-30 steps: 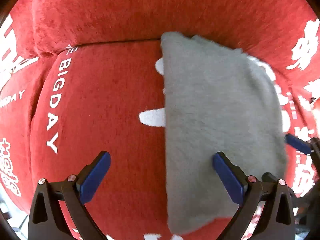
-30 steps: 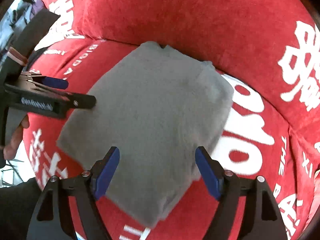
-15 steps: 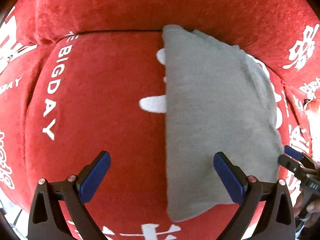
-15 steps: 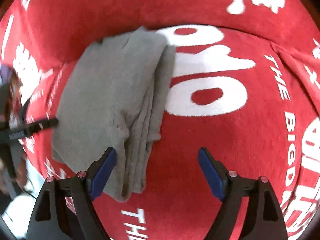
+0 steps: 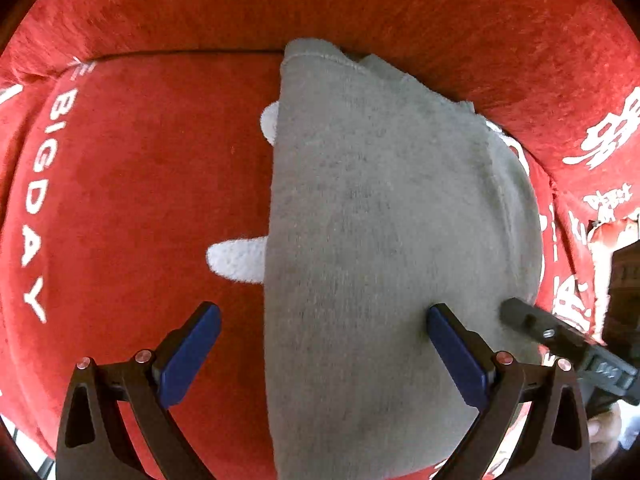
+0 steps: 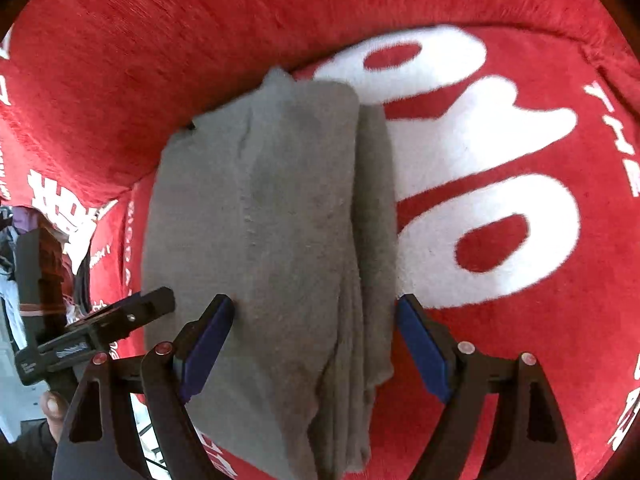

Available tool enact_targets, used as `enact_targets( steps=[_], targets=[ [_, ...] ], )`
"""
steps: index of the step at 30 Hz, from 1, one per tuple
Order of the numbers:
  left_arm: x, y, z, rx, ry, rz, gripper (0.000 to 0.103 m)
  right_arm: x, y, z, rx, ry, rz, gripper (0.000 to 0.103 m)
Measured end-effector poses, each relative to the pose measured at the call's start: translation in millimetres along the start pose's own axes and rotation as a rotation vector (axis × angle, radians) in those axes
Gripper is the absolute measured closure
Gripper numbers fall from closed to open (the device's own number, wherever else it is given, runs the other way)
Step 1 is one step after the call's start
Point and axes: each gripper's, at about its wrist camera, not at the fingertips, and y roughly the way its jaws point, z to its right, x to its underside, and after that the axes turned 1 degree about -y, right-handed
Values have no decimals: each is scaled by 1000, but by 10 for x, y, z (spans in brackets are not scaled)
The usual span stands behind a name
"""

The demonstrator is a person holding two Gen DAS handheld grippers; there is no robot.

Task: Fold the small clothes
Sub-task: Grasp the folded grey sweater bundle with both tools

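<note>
A grey folded garment [image 5: 380, 220] lies flat on the red sofa seat [image 5: 140, 200], its far end against the backrest. My left gripper [image 5: 322, 312] is open and points steeply down, straddling the garment's straight left edge: one blue pad hangs over bare seat, the other over the cloth. In the right wrist view the garment [image 6: 280, 220] shows stacked layers along its right side. My right gripper [image 6: 315, 304] is open and straddles that layered edge near the front. Neither gripper pinches cloth. The two grippers are close together over the garment's front end.
The sofa backrest [image 5: 320, 8] rises right behind the garment. Large white lettering [image 6: 480, 208] covers the seat to its right. A finger of the left gripper [image 6: 152, 304] and a hand [image 6: 50, 404] show at the lower left. Beyond the sofa's left end is some clutter [image 6: 16, 232].
My right gripper has rolled and swung from over the garment's middle to its layered right edge, coming lower. The left gripper has closed in on the cloth. The garment has not moved.
</note>
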Motion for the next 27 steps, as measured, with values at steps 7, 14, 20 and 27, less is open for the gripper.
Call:
enact_targets(
  steps=[7,14,20,27],
  targets=[
    [-58,53,-89,74,-21,-21,0,-33,89,-111,2,-44,77,10],
    [-136,131,47,67,48,-6,0,-100,284,-370,66,-194,51,0],
    [-113,62,127,96,79,25,33,-102,285,-494,99,-197,57,23],
    [-38,-199,145,132,95,62,68,-36,67,-654,56,-191,84,64]
  ],
)
